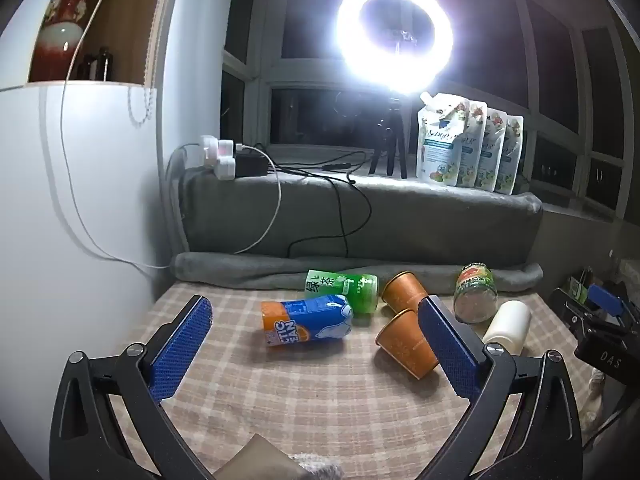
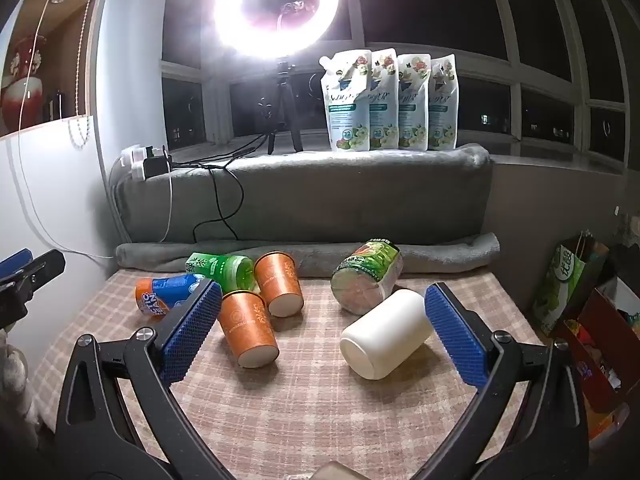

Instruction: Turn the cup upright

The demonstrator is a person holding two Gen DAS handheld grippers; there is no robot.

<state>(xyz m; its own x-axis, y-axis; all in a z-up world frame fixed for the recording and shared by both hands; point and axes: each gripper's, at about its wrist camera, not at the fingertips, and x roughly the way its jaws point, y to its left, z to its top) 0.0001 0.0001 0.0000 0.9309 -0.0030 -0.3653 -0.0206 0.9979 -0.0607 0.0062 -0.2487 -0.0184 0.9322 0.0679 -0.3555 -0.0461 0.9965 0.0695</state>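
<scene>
Two orange paper cups lie on their sides on the checked tablecloth [image 2: 320, 408]: a near one [image 2: 248, 330] [image 1: 406, 342] and a far one [image 2: 279, 283] [image 1: 404, 290]. A white cup [image 2: 384, 334] [image 1: 508, 326] also lies on its side to their right. My left gripper [image 1: 316, 336] is open and empty above the cloth, its right finger beside the near orange cup. My right gripper [image 2: 323, 326] is open and empty, with the near orange cup and the white cup between its fingers' line of sight.
A blue-orange can [image 1: 306, 320], a green tea bottle [image 1: 344, 290] and a glass jar [image 2: 366, 278] lie beside the cups. A grey blanket ledge [image 2: 304, 196] stands behind with pouches [image 2: 392, 102], a ring light [image 2: 276, 8] and cables. Bags [image 2: 576, 284] stand at the right.
</scene>
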